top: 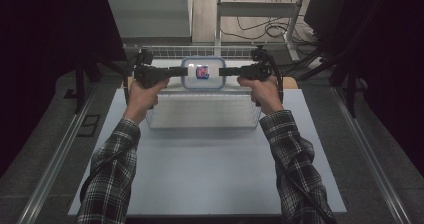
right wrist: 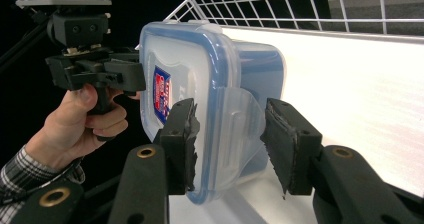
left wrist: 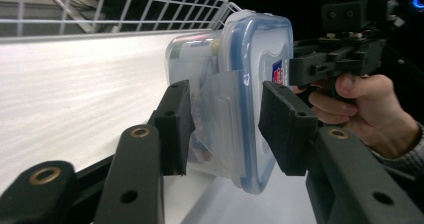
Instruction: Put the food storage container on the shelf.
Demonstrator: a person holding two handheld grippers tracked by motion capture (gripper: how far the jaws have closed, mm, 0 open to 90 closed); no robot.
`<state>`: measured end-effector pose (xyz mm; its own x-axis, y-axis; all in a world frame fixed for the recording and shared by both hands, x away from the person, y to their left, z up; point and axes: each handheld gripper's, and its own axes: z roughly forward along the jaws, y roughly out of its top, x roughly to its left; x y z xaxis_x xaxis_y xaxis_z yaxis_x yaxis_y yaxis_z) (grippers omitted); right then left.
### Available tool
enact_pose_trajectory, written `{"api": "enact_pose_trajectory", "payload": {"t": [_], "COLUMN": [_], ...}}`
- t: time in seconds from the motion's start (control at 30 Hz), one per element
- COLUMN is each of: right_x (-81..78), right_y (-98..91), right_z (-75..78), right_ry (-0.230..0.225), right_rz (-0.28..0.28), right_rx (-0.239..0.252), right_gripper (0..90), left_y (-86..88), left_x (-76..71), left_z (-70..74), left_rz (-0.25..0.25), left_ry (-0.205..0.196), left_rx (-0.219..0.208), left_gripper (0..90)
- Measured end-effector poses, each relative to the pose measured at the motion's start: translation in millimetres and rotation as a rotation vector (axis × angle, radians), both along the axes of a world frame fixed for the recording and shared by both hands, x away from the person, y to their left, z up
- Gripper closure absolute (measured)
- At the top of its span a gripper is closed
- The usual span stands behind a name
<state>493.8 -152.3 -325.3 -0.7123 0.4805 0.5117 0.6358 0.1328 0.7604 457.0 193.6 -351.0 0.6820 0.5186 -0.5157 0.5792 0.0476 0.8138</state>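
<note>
Both forearms reach out level over the bench (top: 210, 169), fists around the grips and the 2 claws pointing at each other across a clear container (top: 203, 73) with a blue-rimmed lid, at the far middle. The left claw (left wrist: 227, 126) brackets its left-side latch flap, jaws part-open with a gap at the lid side. The right claw (right wrist: 227, 144) brackets the right-side flap, gaps on both sides.

white wire basket (top: 200, 51) at table's far edge | grey table (top: 210, 169)

wire basket (top: 150, 50) behind, near table (top: 210, 169) open
</note>
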Motion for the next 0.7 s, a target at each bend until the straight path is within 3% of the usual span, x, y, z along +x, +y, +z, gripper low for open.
{"api": "enact_pose_trajectory", "payload": {"t": [0.23, 0.37, 0.57, 0.7], "right_x": [2.5, 2.9, 0.5, -1.7], "right_y": [2.9, 3.3, 5.8, 7.8], "right_z": [-1.2, -0.6, 3.8, 7.3], "right_ry": [0.007, -0.004, -0.051, -0.095], "right_rz": [-0.019, -0.034, -0.068, -0.107], "right_rx": [-0.027, -0.041, -0.093, -0.137], "right_gripper": [52.1, 51.5, 47.2, 44.2], "left_y": [-4.8, -6.7, -8.8, -12.3], "left_x": [1.5, 2.8, 2.1, 0.0], "left_z": [-0.9, -3.6, -2.6, 2.1], "left_rz": [0.015, 0.015, 0.025, 0.049], "left_ry": [0.006, 0.01, 0.004, -0.014], "left_rx": [0.051, 0.054, 0.075, 0.12], "left_gripper": [55.7, 55.5, 55.2, 52.1]}}
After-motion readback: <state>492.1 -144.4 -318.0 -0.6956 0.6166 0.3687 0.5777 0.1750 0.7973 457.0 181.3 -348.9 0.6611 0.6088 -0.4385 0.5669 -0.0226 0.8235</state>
